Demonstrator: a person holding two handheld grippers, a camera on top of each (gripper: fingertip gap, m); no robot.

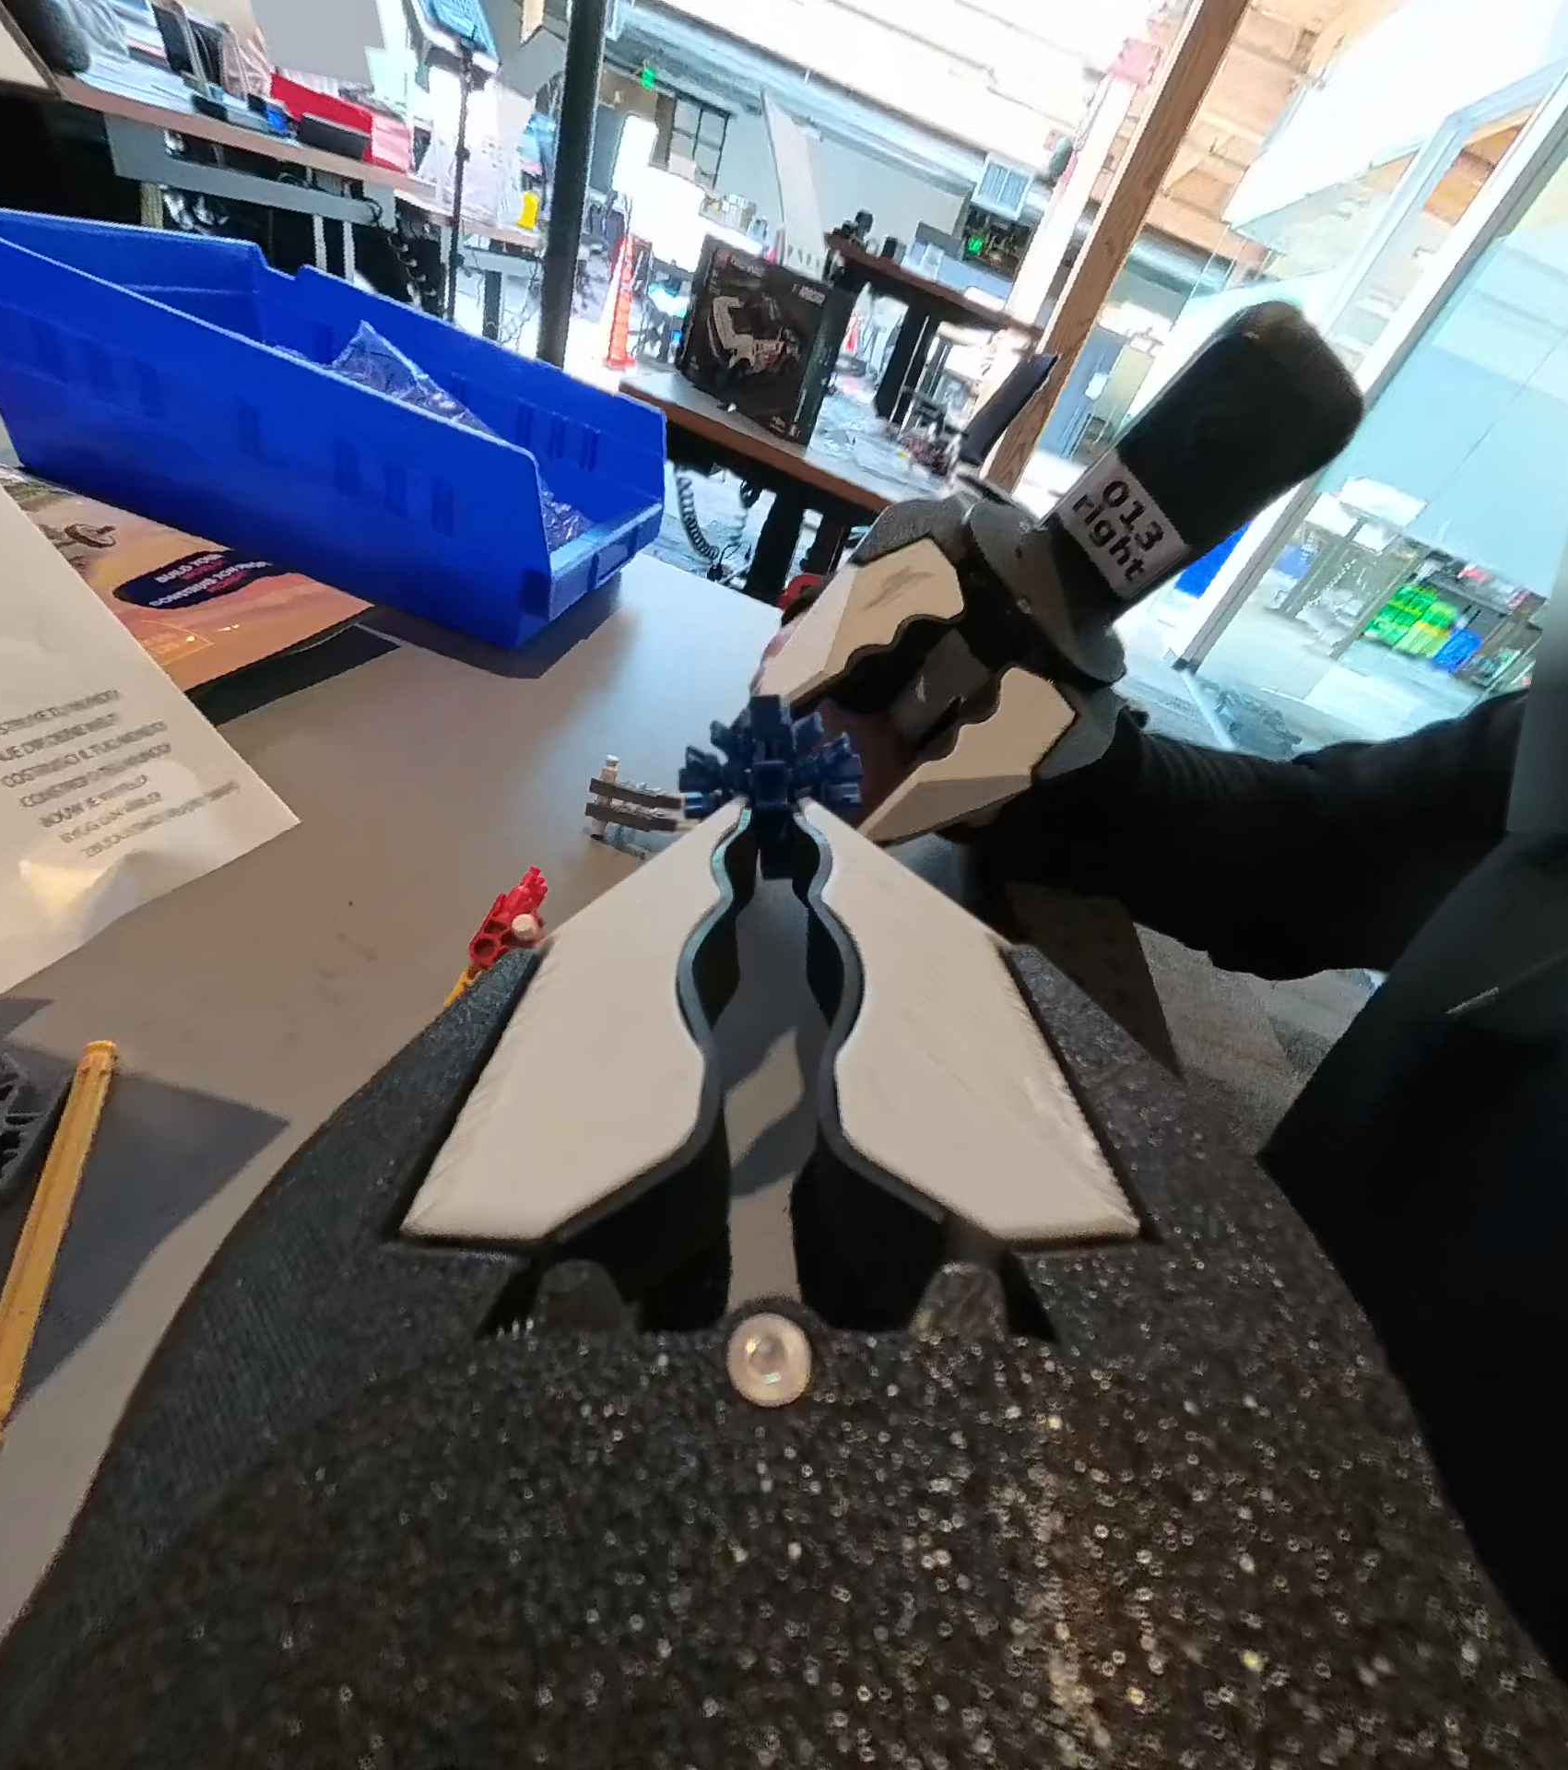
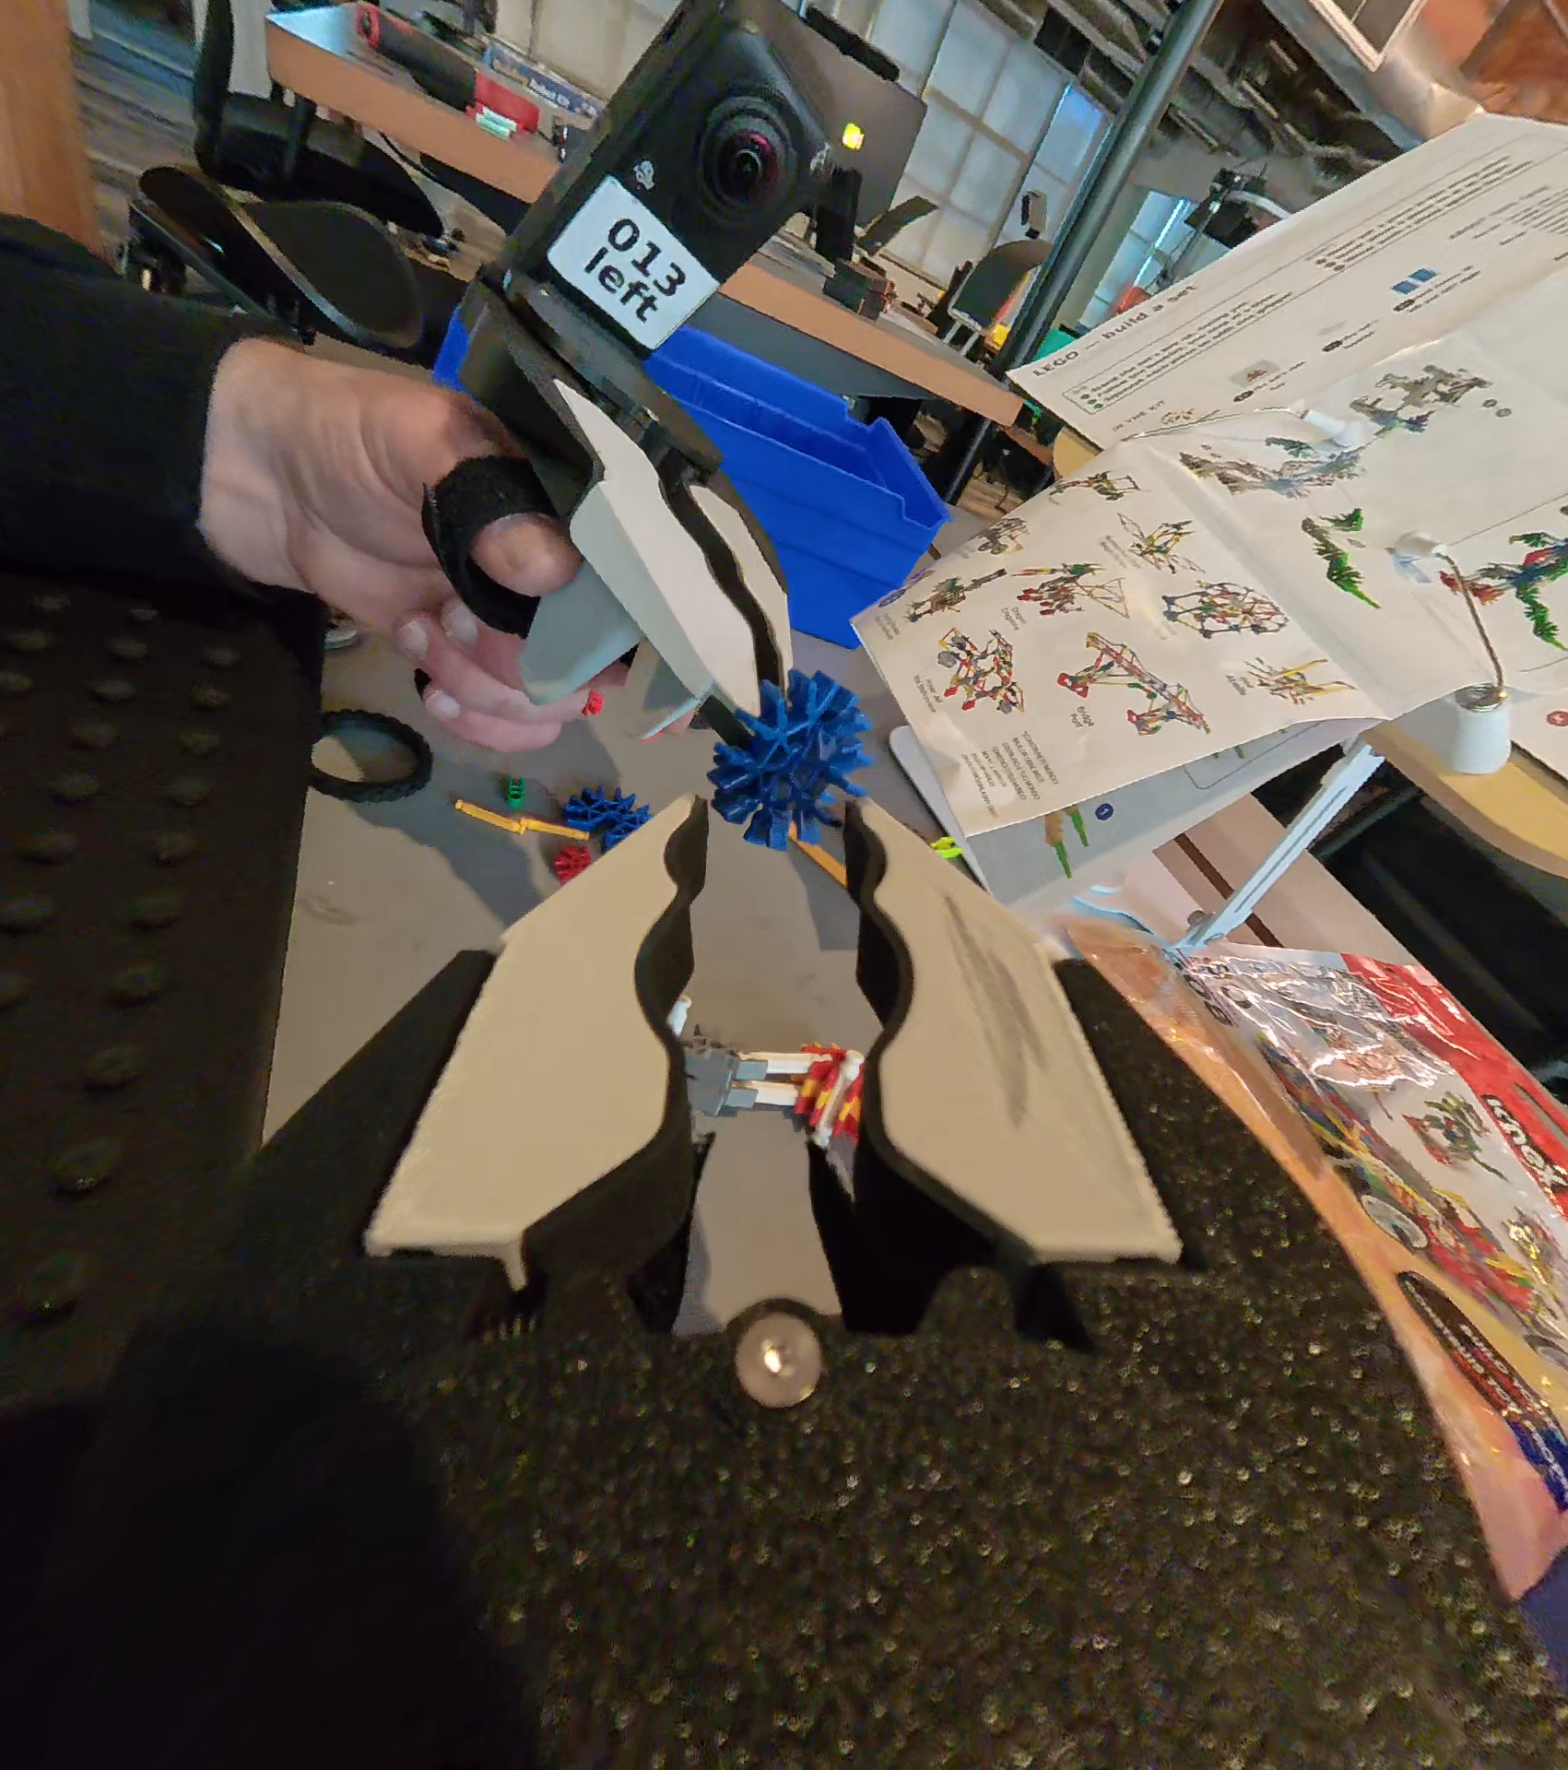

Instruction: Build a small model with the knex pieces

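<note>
Now I am holding the blue spiky piece (image 1: pixel 765 766) above the grey table (image 1: pixel 435 757), pinched between the nearly closed fingers of my left claw (image 1: pixel 770 812). My right claw (image 2: pixel 775 814) is waiting just beside it, with its fingers standing wide apart and holding nothing.

Left tool (image 1: pixel 772 822) clamped (right tool (image 2: pixel 775 814) agape)

grippers (image 1: pixel 772 814): black bodies | fingers (image 2: pixel 588 1034): grey, wavy-edged | sleeves (image 2: pixel 42 402): black
</note>
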